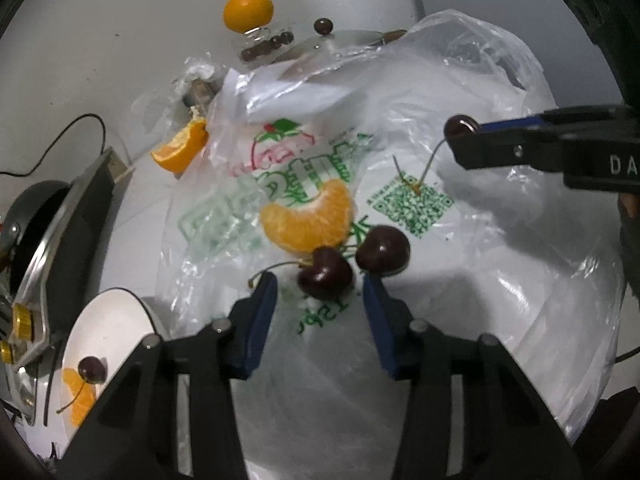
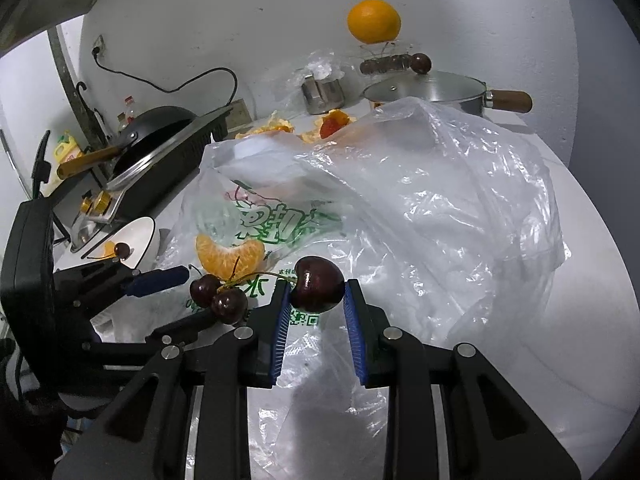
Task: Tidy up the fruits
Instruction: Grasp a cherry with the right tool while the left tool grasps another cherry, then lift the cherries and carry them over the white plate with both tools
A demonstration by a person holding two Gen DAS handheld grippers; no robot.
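In the right wrist view my right gripper (image 2: 316, 288) is shut on a dark cherry (image 2: 317, 283) and holds it above the printed plastic bag (image 2: 420, 208). The left wrist view shows that cherry (image 1: 460, 126) in the right gripper (image 1: 456, 136), its stem hanging down. My left gripper (image 1: 320, 286) is open low over the bag. One cherry (image 1: 326, 277) lies between its tips, with a gap beside the pads. A second cherry (image 1: 383, 250) sits just past the right tip. An orange segment (image 1: 308, 220) lies behind them. Both cherries (image 2: 204, 290) show at the left gripper (image 2: 202, 296).
A white bowl (image 1: 116, 316) at lower left holds a cherry (image 1: 93, 368) and an orange segment (image 1: 76, 396). A whole orange (image 2: 374, 20) sits on a glass stand at the back. Beside it is a lidded pot (image 2: 428, 88). Orange peel (image 2: 332, 124) lies behind the bag. A black pan (image 2: 152, 136) stands on a stove at left.
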